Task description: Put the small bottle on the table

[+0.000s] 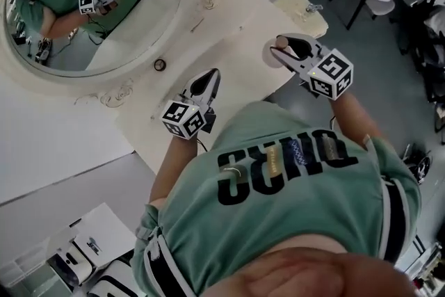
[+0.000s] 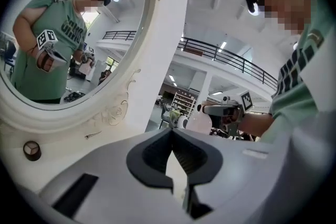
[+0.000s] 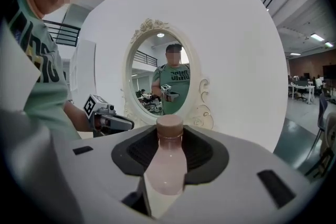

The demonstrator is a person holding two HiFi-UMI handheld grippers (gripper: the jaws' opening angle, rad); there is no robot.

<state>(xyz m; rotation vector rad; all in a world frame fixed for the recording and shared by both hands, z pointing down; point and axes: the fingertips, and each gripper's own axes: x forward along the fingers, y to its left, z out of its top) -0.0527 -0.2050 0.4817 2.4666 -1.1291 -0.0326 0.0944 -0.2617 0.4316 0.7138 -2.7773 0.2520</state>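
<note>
The small bottle [image 3: 168, 168], pale pink with a brown cap, stands upright between the jaws of my right gripper [image 3: 170, 136], which is shut on its body. In the head view this gripper [image 1: 286, 49] holds the bottle [image 1: 280, 43] over the right end of the cream dressing table [image 1: 236, 73]. My left gripper [image 1: 206, 85] hovers over the table's middle near its front edge, its jaws shut with nothing in them. The left gripper view shows its tips [image 2: 172, 132] meeting, with the right gripper [image 2: 220, 110] and the bottle [image 2: 199, 122] beyond.
A large oval mirror [image 1: 90, 3] in a carved cream frame stands at the back of the table. A small round object [image 1: 160, 65] lies near the mirror's base. A small cream side surface [image 1: 295, 10] carries a metal piece [image 1: 313, 7]. Chairs and equipment stand on the floor to the right.
</note>
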